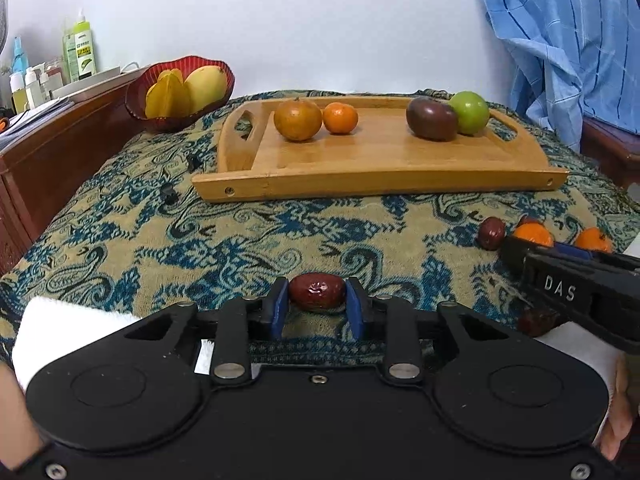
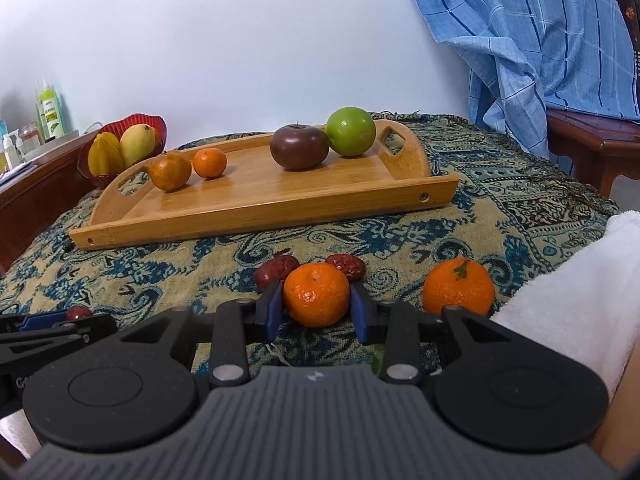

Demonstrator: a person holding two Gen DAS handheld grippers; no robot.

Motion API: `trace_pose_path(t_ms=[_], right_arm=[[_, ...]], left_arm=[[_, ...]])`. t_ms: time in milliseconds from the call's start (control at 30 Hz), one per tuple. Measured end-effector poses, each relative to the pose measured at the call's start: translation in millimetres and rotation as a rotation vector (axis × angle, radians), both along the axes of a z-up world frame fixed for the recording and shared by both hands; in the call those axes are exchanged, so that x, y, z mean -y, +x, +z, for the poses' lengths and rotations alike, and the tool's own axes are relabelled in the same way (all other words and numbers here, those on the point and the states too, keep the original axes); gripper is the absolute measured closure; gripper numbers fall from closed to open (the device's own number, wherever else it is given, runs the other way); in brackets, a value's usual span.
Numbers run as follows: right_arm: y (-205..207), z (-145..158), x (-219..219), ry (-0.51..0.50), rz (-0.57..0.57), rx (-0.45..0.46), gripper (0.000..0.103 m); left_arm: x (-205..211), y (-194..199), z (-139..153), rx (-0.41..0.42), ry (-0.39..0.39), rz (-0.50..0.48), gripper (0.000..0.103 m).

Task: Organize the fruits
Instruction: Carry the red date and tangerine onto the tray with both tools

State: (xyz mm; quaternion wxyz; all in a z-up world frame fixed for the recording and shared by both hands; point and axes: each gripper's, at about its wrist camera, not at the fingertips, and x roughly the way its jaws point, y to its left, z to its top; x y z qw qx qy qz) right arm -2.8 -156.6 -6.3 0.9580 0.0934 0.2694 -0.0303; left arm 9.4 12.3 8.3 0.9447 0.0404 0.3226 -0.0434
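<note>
White wall and a blue checked cloth (image 1: 560, 40) stand behind a table covered with a patterned blanket (image 1: 160, 240).

From the left wrist view, we see a wooden tray (image 1: 376, 178) at 12 o'clock. On it the fruits sit in pairs, a brown fruit (image 1: 297, 119) touching a small orange (image 1: 340, 118), a dark purple fruit (image 1: 432, 119) touching a green apple (image 1: 470, 113); we judge they are sorted by kind. A red bowl (image 1: 138, 104) at 10 o'clock holds a star fruit (image 1: 168, 96) and a mango (image 1: 205, 85). Our left gripper (image 1: 317, 296) has its jaws narrowed around a red date (image 1: 317, 292), and the blue pads look to touch both its ends, so we judge it grasped.

From the right wrist view, our right gripper (image 2: 317, 304) has its jaws wider, set on both sides of a mandarin (image 2: 317, 294) on the blanket; the pads seem to touch it, so we judge it gripped. Two more dates (image 2: 276, 270) lie just behind it, and another mandarin (image 2: 458, 287) is at 2 o'clock.
</note>
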Motion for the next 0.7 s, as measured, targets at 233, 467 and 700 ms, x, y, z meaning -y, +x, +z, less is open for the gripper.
trace_pose_path(t_ms=[233,467,700], right_arm=[[-5,6,-17,-0.026,0.094,0.043,0.064],[1,26,-23,-0.062,0.145,0.109,0.064],[19,51,-10,-0.064,0.147,0.17,0.063]], left_arm=[[5,5,9,0.005,-0.003,-0.005,0.074],[8,19,25,0.029,0.005,-0.015,0.074],[8,41,47,0.047,-0.032,-0.018,0.074]])
